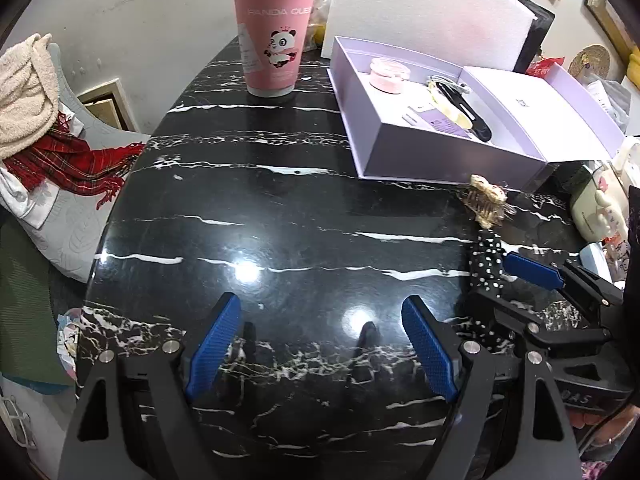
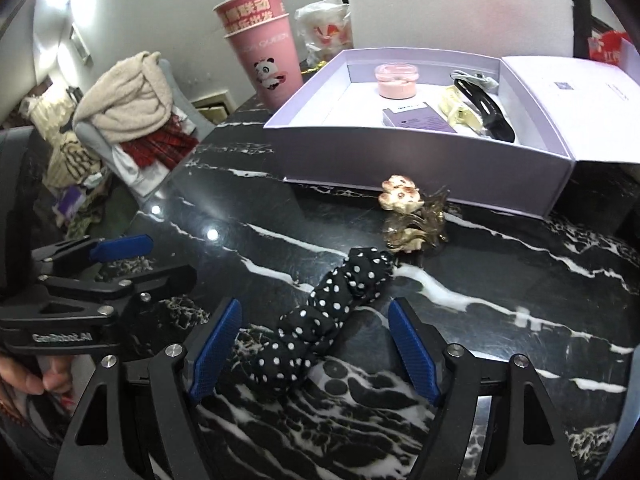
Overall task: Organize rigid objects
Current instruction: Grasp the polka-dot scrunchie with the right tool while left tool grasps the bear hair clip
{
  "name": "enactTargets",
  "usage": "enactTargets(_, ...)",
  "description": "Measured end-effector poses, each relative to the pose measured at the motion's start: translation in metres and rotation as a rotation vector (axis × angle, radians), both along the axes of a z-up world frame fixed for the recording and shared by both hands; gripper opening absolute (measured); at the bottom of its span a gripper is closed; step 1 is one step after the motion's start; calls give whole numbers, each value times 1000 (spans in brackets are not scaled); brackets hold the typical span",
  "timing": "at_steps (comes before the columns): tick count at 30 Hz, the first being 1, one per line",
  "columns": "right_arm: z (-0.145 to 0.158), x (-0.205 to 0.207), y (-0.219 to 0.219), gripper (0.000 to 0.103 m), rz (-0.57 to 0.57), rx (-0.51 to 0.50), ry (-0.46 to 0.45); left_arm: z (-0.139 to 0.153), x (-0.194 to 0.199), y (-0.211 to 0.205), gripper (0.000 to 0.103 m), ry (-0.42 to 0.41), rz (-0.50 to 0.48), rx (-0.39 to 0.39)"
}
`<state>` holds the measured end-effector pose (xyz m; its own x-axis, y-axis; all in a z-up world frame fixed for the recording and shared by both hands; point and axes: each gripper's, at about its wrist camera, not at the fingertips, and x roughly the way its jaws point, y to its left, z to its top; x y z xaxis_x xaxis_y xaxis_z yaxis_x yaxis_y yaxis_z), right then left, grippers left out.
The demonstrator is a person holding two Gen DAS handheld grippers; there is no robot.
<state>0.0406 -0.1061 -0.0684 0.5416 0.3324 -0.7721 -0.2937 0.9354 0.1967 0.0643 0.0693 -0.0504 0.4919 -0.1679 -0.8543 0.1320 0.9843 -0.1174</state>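
Observation:
A black polka-dot scrunchie [image 2: 332,316] lies on the black marble table [image 2: 500,272], between the open fingers of my right gripper [image 2: 316,344]; it also shows in the left wrist view [image 1: 486,264]. A beige flower hair claw [image 2: 408,212] lies just beyond it, in front of an open lilac box [image 2: 400,148]. The box holds a pink jar [image 2: 396,78], a black hair clip [image 2: 486,106], a yellow clip [image 2: 460,114] and a small purple card [image 2: 420,122]. My left gripper [image 1: 320,344] is open and empty over bare table, left of the right gripper [image 1: 532,276].
Stacked pink panda cups [image 1: 272,40] stand at the table's far edge. A chair with a cream towel [image 1: 24,92] and red plaid scarf [image 1: 72,160] is left of the table. A white board [image 1: 420,4] leans behind the box. Clutter sits at the right edge [image 1: 596,204].

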Motion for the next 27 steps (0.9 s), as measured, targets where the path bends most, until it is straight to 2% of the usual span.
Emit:
enactTargets(3,-3,2,0,60,-27,-35,-5,0,2,2,83,1,-1,-7)
enactTargets(6,-4,3,-6,46,-32,-5,10,-1,5,0,83,-2,-6,-18)
enactTargets(8,-4,4,-11,31,-22,38,36,-1,7,-2,83,-1,-13,-28)
enactTargets(10,-5,4,-15,23,-22,52,45,0,9,-7,83,-5,-25,-31)
enactTargets(15,-4,-3,-28,20,-25,62,48,2,12,-29,83,-19,-77,-37)
enactTargets(20,-3,-13,-53,20,-74,70,75,0,21,-55,83,-10,-135,-72)
enactTargets(27,-1,-23,-89,20,-145,58,83,3,30,-96,83,-30,-204,-77)
